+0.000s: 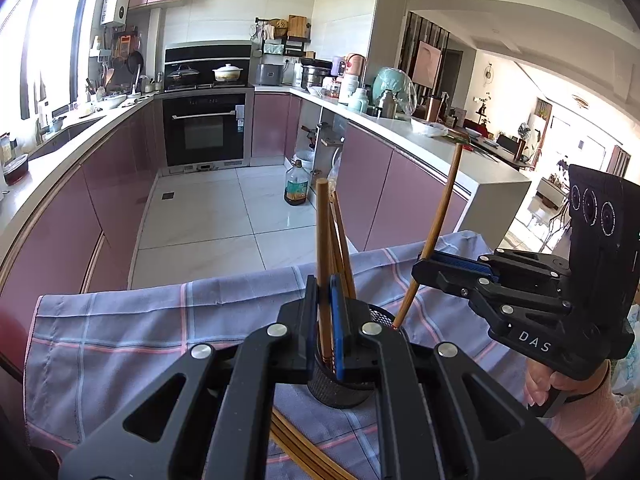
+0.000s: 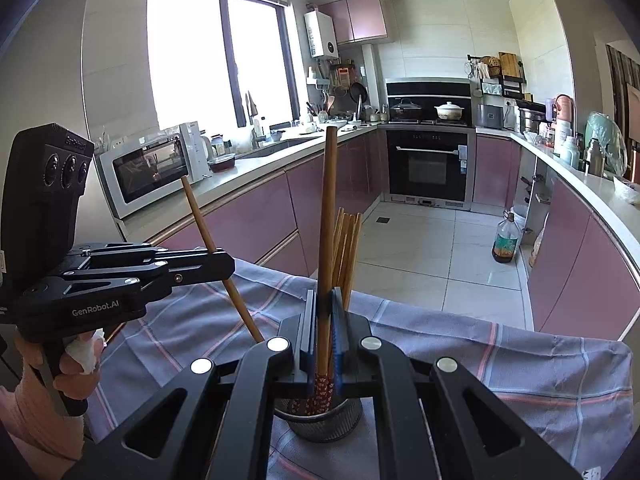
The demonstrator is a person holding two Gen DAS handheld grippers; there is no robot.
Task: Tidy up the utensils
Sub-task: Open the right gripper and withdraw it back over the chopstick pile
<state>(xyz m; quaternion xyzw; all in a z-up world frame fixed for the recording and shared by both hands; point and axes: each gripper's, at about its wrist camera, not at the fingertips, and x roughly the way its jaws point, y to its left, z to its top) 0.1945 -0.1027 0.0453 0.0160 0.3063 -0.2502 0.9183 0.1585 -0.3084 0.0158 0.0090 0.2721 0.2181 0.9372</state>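
My grippers are black with blue pads [image 1: 339, 332], silver screws [image 1: 279, 330], white lettering [image 1: 534, 341]; pink sleeves [image 1: 592, 432].

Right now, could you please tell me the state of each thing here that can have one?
Left gripper: shut on a chopstick, tip in the holder.
Right gripper: shut on a second chopstick, lowered into the holder.
Mesh holder: upright, holding several chopsticks.
Loose chopsticks: lying on the checked cloth.
Oven door: closed.
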